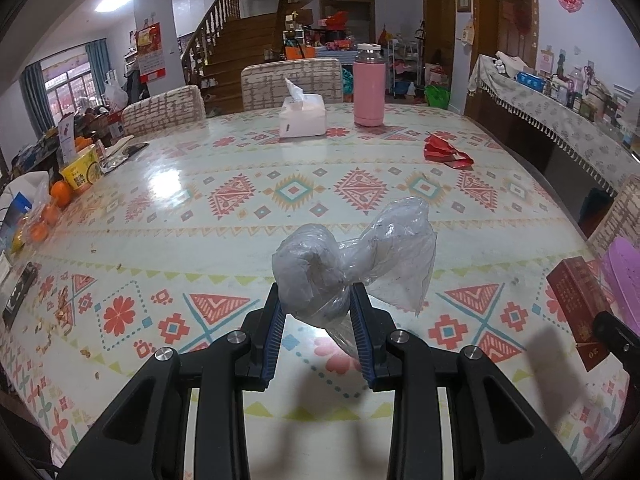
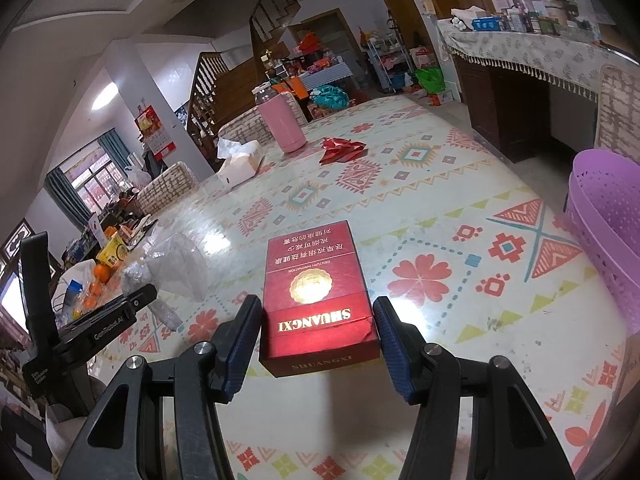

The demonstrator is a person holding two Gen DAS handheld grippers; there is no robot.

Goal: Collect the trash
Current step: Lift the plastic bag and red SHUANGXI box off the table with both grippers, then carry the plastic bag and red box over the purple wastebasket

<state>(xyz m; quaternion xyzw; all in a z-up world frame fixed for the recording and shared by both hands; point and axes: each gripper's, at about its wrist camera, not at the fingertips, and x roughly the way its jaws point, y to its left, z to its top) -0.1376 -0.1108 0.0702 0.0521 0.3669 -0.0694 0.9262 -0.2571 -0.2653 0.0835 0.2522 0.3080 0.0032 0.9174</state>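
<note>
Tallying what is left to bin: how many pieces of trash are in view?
3. A crumpled plastic bag sits in the left jaws, a red cigarette box between the right jaws, and a red wrapper lies on the table near the pink bottle. Crumbs excluded; more may be hidden.

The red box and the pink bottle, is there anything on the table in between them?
In the right wrist view, only bare patterned tablecloth lies between the red box and the pink bottle. The crumpled red wrapper sits off to one side.
</note>
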